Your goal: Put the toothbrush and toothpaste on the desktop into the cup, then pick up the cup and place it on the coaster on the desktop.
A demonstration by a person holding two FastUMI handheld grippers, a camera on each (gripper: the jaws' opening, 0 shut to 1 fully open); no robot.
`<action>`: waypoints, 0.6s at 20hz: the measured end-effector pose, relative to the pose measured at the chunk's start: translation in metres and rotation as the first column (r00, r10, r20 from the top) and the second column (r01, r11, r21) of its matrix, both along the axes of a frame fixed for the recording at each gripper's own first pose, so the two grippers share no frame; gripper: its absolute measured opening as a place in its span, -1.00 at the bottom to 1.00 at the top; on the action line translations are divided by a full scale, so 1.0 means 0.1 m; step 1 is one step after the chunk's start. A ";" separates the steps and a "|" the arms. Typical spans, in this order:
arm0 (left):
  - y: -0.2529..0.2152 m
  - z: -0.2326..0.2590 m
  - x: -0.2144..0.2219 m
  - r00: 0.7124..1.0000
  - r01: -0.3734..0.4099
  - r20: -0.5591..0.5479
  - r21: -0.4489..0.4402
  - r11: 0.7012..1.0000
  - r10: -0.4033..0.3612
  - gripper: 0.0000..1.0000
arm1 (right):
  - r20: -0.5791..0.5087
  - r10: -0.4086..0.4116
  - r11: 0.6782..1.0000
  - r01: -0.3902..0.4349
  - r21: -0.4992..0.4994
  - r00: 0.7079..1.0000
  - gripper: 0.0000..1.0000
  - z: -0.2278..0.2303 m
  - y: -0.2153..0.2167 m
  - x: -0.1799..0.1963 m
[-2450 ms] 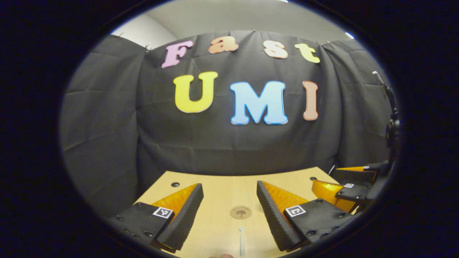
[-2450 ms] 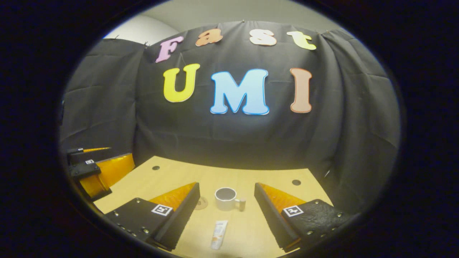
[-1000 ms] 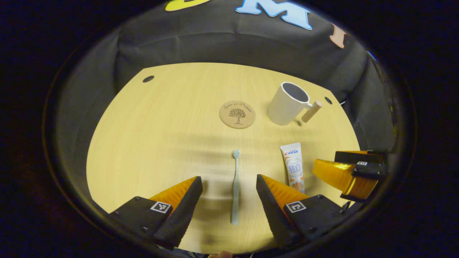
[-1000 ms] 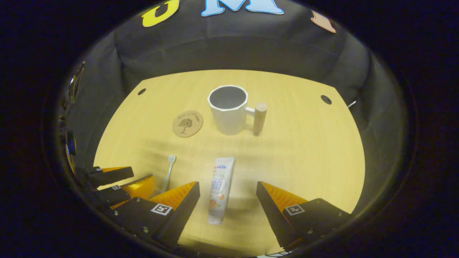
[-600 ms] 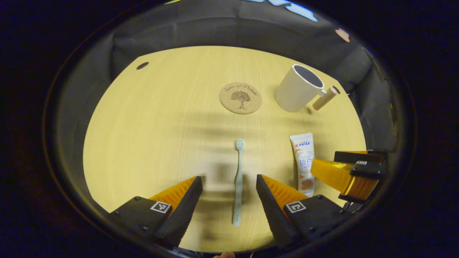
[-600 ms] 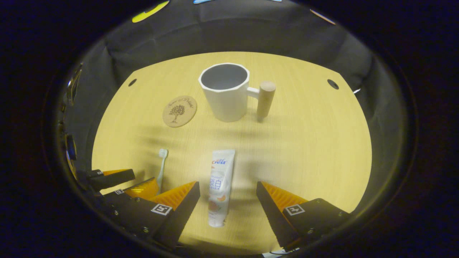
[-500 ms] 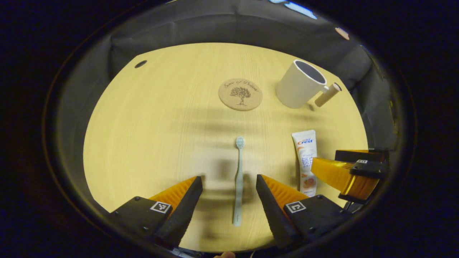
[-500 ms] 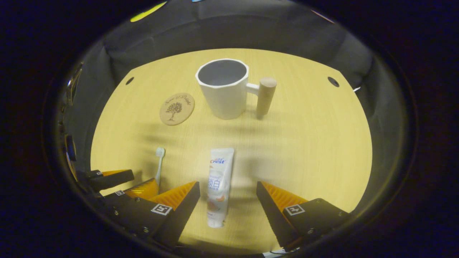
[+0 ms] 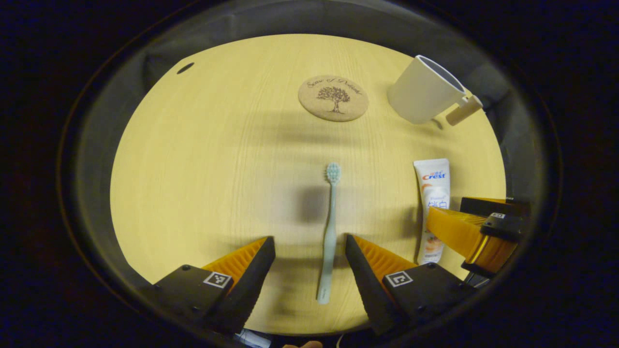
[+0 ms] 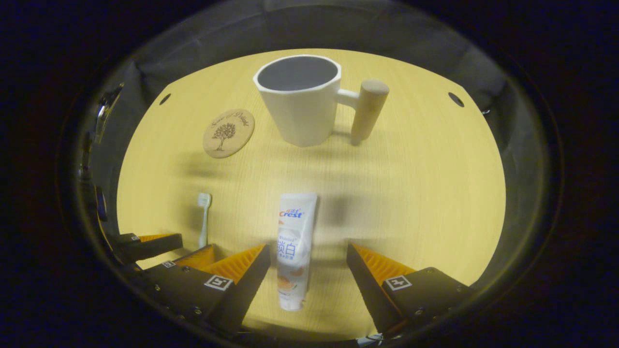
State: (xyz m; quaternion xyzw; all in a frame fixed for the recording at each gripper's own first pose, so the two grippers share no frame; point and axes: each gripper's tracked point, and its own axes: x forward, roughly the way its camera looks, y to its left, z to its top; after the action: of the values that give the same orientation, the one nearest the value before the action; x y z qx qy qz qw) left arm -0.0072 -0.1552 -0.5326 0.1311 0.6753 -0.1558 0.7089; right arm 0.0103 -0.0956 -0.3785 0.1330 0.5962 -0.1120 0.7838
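Observation:
A pale green toothbrush (image 9: 330,231) lies flat on the wooden desktop (image 9: 203,159), head away from me, its handle running between the fingers of my open left gripper (image 9: 309,244). A white toothpaste tube (image 10: 293,244) lies between the fingers of my open right gripper (image 10: 308,251), neither finger touching it. The white cup (image 10: 299,98) with a wooden handle stands upright beyond the tube. A round cork coaster (image 10: 228,132) lies to the cup's left. In the left gripper view the tube (image 9: 432,193), cup (image 9: 424,90) and coaster (image 9: 333,97) show too.
The other gripper (image 9: 476,231) shows at the right edge of the left gripper view, over the tube's lower end. Dark cable holes (image 10: 455,99) sit near the desktop's far corners. Black cloth walls the desk at the back and sides.
Both grippers have tipped down from facing the wall and dropped toward the desktop. The toothbrush and the tube now sit closer between the open fingers.

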 end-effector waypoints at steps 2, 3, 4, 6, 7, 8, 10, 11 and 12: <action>0.03 -0.01 -0.01 1.000 0.021 -0.016 0.024 0.999 -0.020 0.95 | -0.021 0.001 1.000 -0.001 0.000 1.000 0.96 -0.05 0.00 -0.01; 0.03 -0.01 0.01 1.000 0.019 -0.013 0.025 1.000 -0.018 0.91 | -0.028 0.002 1.000 -0.002 -0.003 1.000 0.95 -0.07 0.00 -0.01; 0.03 -0.01 0.01 1.000 0.009 -0.019 0.030 1.000 -0.009 0.92 | -0.039 0.002 1.000 -0.002 -0.003 0.999 0.91 -0.09 0.00 0.00; 0.02 -0.02 0.00 1.000 0.015 -0.020 0.029 0.999 -0.014 0.92 | -0.050 -0.013 1.000 0.014 0.008 0.999 0.74 -0.14 0.03 -0.01; 0.03 -0.01 0.00 1.000 0.018 -0.023 0.030 0.999 -0.017 0.92 | -0.061 -0.018 1.000 0.018 0.010 0.998 0.76 -0.18 0.04 -0.03; 0.03 -0.01 0.01 1.000 0.017 -0.026 0.030 0.999 -0.016 0.92 | -0.091 -0.016 1.000 0.015 -0.010 0.996 0.75 -0.21 0.01 -0.07; 0.03 -0.01 0.01 0.999 0.017 -0.034 0.037 0.999 -0.015 0.92 | -0.080 -0.003 1.000 0.001 -0.031 0.997 0.73 -0.21 0.01 -0.05; 0.04 -0.01 0.01 0.999 0.019 -0.039 0.040 0.999 -0.018 0.92 | -0.083 0.000 1.000 -0.002 -0.031 0.997 0.70 -0.20 0.02 -0.06; 0.02 0.00 -0.01 0.999 0.024 -0.043 0.042 0.999 -0.022 0.92 | -0.084 -0.003 0.999 0.000 -0.033 0.996 0.69 -0.19 0.02 -0.06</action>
State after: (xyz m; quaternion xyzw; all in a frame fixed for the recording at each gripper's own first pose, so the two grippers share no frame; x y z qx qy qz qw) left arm -0.0081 -0.1529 -0.5321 0.1506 0.6919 -0.1526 0.6894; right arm 0.0048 -0.0935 -0.3976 0.1154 0.6267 -0.1279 0.7600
